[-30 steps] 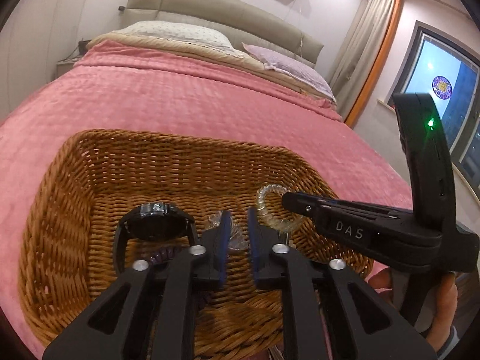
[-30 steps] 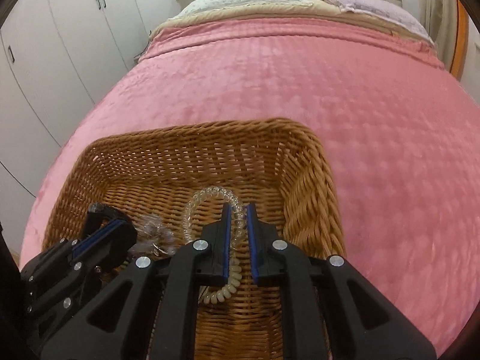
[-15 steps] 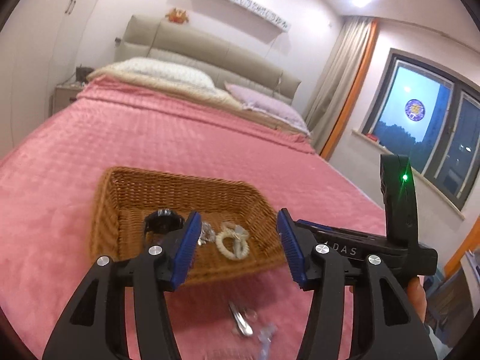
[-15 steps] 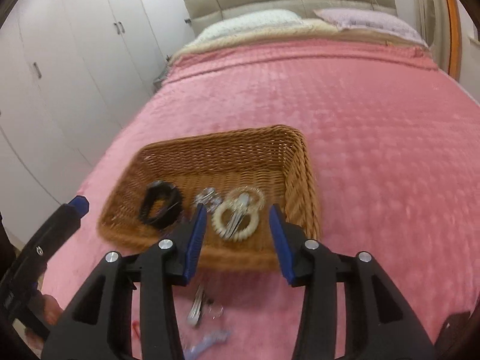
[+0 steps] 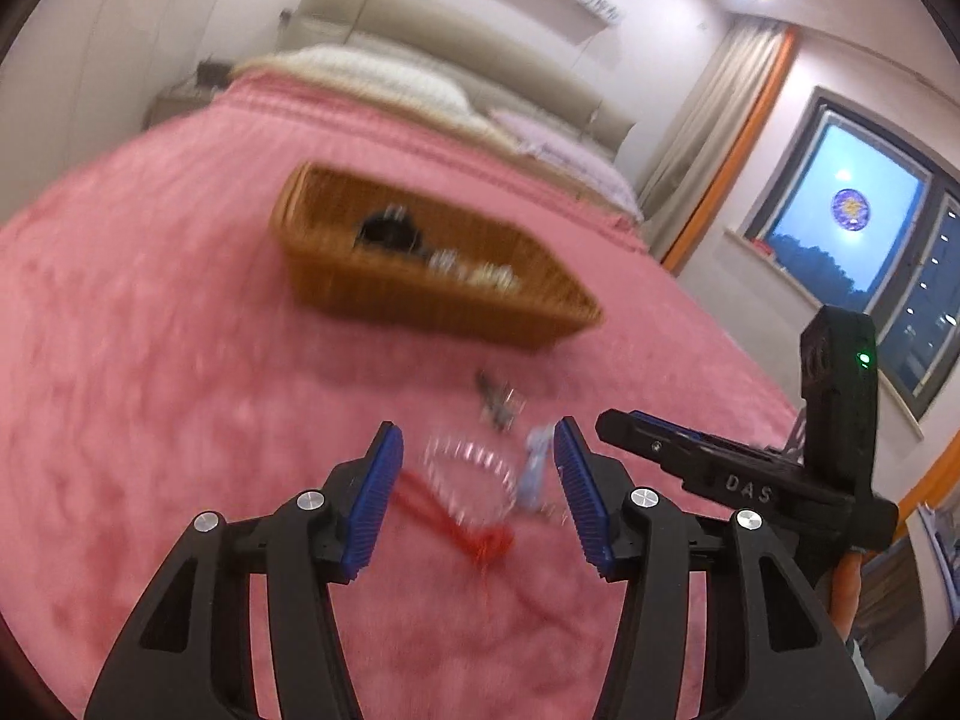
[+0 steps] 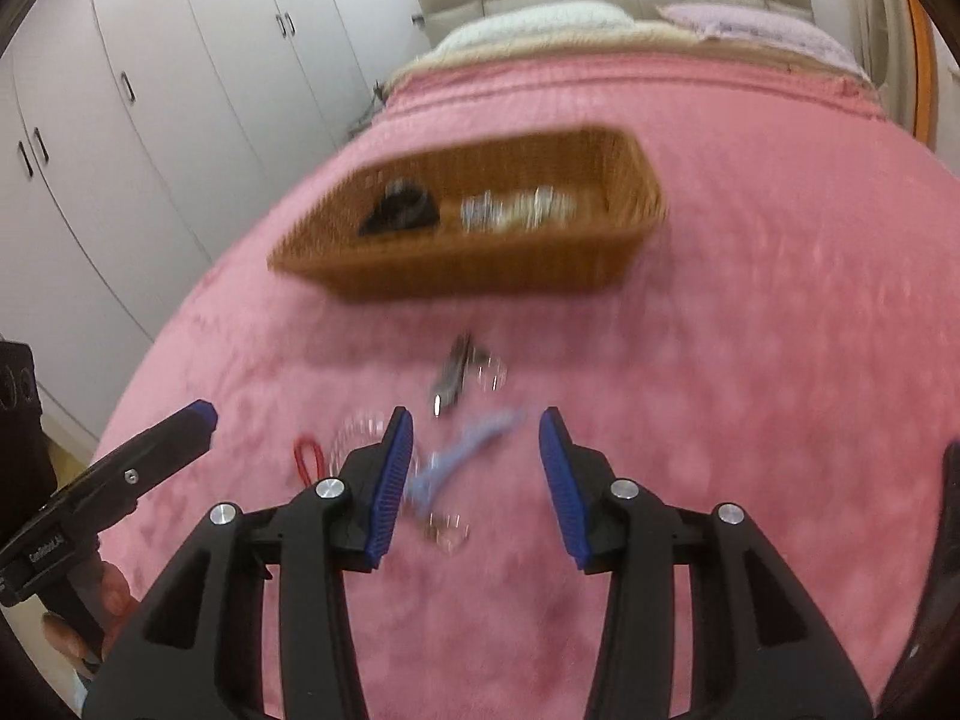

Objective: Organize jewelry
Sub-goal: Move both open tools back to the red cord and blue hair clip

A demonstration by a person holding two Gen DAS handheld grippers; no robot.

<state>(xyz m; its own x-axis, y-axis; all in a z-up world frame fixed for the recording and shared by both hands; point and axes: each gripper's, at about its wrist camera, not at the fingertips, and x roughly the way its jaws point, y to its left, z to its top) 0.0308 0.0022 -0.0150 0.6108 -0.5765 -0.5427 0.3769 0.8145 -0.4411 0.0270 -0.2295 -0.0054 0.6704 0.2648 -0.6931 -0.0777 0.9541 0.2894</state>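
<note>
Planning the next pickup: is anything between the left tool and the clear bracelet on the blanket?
Nothing visible blocks it. The left tool is open, and the clear bracelet lies on the pink blanket directly ahead between its fingers. A red cord lies beside it, seemingly overlapping it, and could get caught up. The view is blurred.

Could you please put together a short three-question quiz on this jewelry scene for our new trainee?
1. True or false: both the left tongs and the right tongs are open and empty.
2. Where does the black wristwatch lie? A) on the pink blanket B) in the brown wicker basket C) in the right tongs
3. Fill in: the loop of ___ cord lies on the pink blanket, beside the clear beaded bracelet in front of the left tongs.

Key: 1 true; 2 B; 3 red
</note>
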